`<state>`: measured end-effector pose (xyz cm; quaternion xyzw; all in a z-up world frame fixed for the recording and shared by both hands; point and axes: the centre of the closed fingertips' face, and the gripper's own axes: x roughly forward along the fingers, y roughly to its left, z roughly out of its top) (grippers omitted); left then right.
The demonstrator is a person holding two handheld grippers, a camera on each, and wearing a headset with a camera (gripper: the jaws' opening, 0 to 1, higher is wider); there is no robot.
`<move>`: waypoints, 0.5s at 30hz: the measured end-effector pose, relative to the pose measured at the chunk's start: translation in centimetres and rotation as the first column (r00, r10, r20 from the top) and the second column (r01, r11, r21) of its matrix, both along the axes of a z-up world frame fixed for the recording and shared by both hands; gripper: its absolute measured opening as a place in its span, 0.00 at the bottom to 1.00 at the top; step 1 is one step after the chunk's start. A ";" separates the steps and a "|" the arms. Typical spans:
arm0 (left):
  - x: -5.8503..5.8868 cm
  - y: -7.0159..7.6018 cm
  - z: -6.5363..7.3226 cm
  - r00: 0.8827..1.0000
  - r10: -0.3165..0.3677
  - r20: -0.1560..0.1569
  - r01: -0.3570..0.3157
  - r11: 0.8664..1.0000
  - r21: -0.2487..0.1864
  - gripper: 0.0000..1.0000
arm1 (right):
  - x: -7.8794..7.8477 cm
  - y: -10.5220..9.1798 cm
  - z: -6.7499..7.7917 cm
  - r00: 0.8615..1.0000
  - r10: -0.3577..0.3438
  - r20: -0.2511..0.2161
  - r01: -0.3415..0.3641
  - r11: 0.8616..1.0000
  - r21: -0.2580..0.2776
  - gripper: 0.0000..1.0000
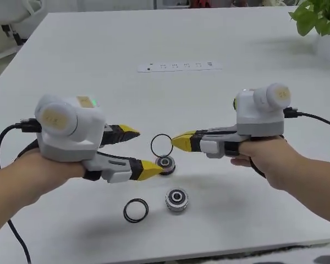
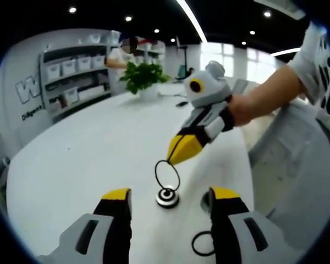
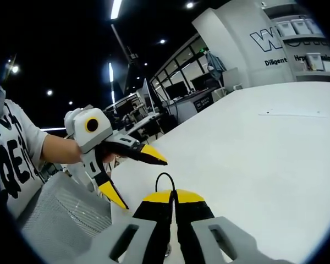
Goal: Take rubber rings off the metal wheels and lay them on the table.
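Our left gripper point(image 1: 140, 151) has its fingers spread and empty. Next to it a thin black rubber ring point(image 1: 136, 210) already lies flat on the white surface point(image 1: 99, 66), so we judge that part done. A second black ring point(image 1: 161, 145) hangs just over a small silver metal wheel point(image 1: 166, 163), apparently off its rim. Another metal wheel point(image 1: 177, 199) sits nearer us. Our right gripper point(image 1: 179, 142) has its fingers pinched on the hanging ring, not yet laid down. We cannot tell whether more rings remain.
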<state>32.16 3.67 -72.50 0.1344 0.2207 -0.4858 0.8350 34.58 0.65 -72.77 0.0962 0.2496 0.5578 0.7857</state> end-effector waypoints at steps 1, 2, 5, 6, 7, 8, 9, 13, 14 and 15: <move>-0.1 0.1 0.0 1.000 -0.001 0.001 0.001 1.000 0.001 0.59 | 0.0 0.0 0.1 1.000 0.001 0.001 -0.001 1.000 0.000 0.00; -0.1 0.2 0.1 1.000 -0.001 0.002 0.001 1.000 0.001 0.59 | -0.1 0.1 0.2 1.000 0.004 0.002 -0.004 1.000 0.002 0.00; -0.2 0.4 0.4 1.000 0.001 0.002 -0.001 1.000 -0.002 0.60 | -0.5 0.3 0.5 1.000 0.010 0.005 -0.010 1.000 0.004 0.00; -0.3 0.5 0.4 1.000 0.002 0.002 -0.002 1.000 -0.002 0.60 | -0.6 0.4 0.7 1.000 0.011 0.006 -0.011 1.000 0.005 0.00; -0.3 0.5 0.5 1.000 0.003 0.002 -0.003 1.000 -0.002 0.61 | -0.7 0.4 0.8 1.000 0.013 0.007 -0.013 1.000 0.005 0.00; -0.3 0.6 0.6 1.000 0.002 0.004 -0.002 1.000 -0.003 0.61 | -0.8 0.5 0.9 1.000 0.013 0.008 -0.014 1.000 0.005 0.00; -0.3 0.6 0.7 1.000 0.002 0.005 -0.002 1.000 -0.004 0.61 | -0.9 0.5 1.0 1.000 0.015 0.009 -0.015 1.000 0.006 0.00; -0.6 0.7 1.1 1.000 0.001 0.009 -0.001 1.000 -0.009 0.62 | -1.2 0.7 1.4 1.000 0.022 0.011 -0.022 1.000 0.005 0.00; -0.6 0.7 1.2 1.000 0.001 0.010 -0.001 1.000 -0.010 0.62 | -1.3 0.8 1.4 1.000 0.024 0.012 -0.024 1.000 0.005 0.00; -0.7 0.8 1.3 1.000 0.001 0.010 -0.001 1.000 -0.011 0.62 | -1.4 0.8 1.6 1.000 0.026 0.013 -0.026 1.000 0.005 0.00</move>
